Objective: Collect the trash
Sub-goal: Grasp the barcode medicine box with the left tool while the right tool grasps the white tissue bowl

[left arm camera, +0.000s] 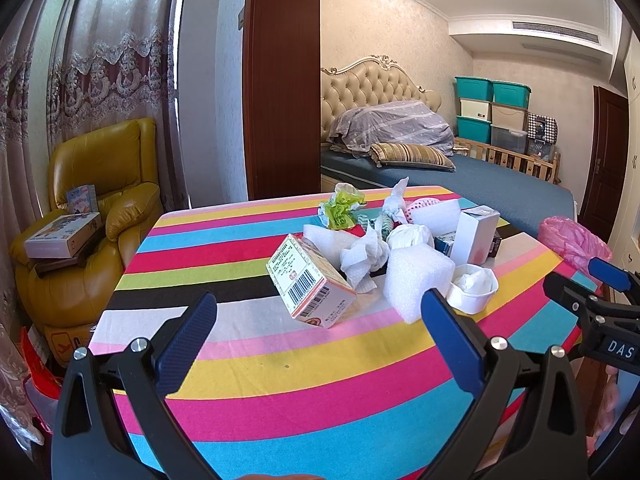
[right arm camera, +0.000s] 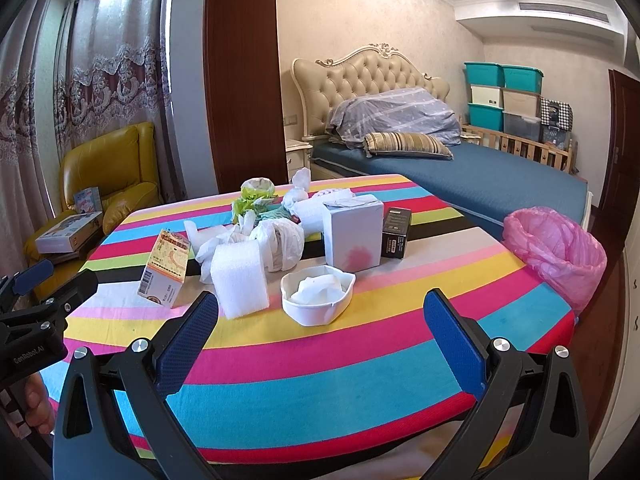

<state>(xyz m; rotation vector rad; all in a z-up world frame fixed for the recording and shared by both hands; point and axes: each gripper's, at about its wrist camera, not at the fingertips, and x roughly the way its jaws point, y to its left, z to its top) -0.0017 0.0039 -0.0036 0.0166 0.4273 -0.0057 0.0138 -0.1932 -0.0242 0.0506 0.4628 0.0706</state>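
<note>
left tool (left arm camera: 320, 332): wide, empty | right tool (right arm camera: 320, 332): wide, empty | trash pile (right arm camera: 276, 236) mid striped tabletop (right arm camera: 360, 380) | pink-lined bin (right arm camera: 556, 252) at right edge

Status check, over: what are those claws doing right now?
Left gripper open, right gripper open, both empty. Trash pile untouched. Pink bin unobstructed.

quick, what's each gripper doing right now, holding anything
Left gripper: open, holding nothing, above the striped tablecloth.
Right gripper: open, holding nothing, facing the squashed white paper bowl.
</note>
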